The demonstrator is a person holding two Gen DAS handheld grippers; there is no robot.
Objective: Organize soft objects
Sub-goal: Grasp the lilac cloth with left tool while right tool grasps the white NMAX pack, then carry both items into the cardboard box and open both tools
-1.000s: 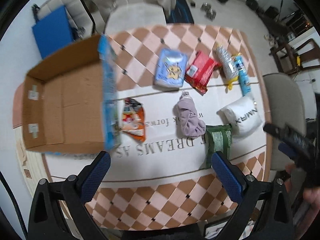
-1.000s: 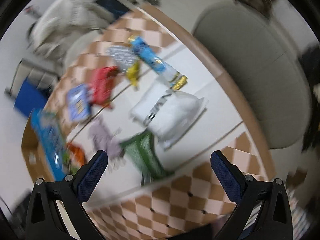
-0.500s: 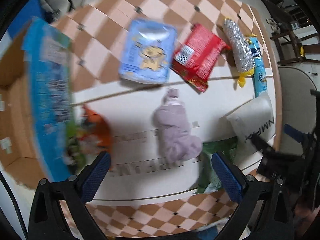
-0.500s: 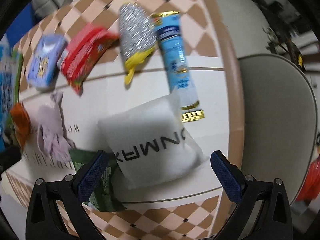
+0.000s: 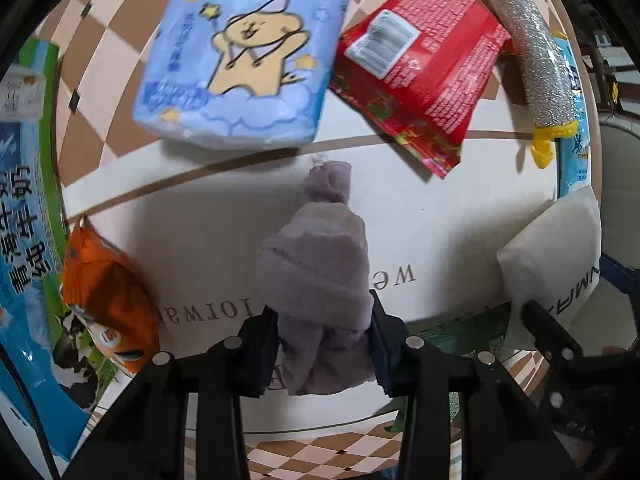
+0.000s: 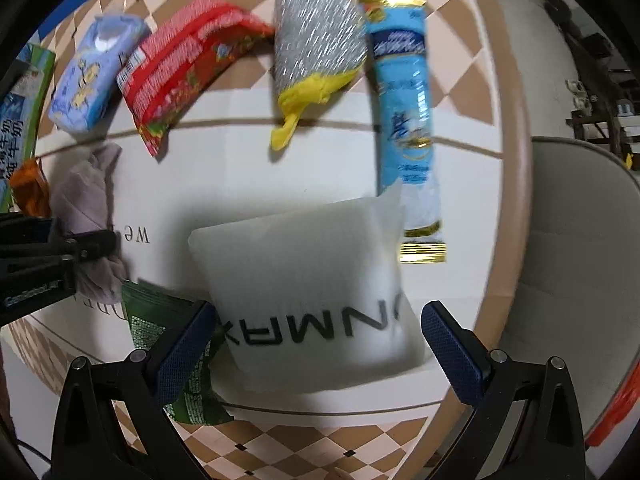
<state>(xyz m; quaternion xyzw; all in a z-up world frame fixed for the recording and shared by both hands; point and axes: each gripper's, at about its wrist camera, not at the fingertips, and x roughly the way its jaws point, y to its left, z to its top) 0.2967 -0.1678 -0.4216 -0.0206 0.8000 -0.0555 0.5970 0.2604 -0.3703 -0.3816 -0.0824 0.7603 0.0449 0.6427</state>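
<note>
My left gripper [image 5: 324, 344] is shut on a crumpled mauve cloth [image 5: 316, 272] lying on the white tablecloth; the cloth bulges between the blue pads. The cloth [image 6: 86, 204] and the left gripper's fingers [image 6: 60, 256] also show at the left of the right wrist view. My right gripper [image 6: 316, 344] is open and straddles a white pillow pack printed with black letters [image 6: 312, 292], one pad on either side, apart from it. The pillow also shows at the right of the left wrist view [image 5: 556, 256].
On the table lie a blue tissue pack [image 5: 244, 52], a red snack bag [image 5: 416, 64], a silver scrubber with a yellow end [image 6: 316, 48], a blue tube pack [image 6: 408, 120], an orange bag [image 5: 104, 300], a green packet [image 6: 168, 340] and the blue-green box flap [image 5: 24, 208]. A chair [image 6: 576, 264] stands right.
My left gripper has dropped toward the table and closed on the mauve cloth. My right gripper has moved in low over the white pillow, still open.
</note>
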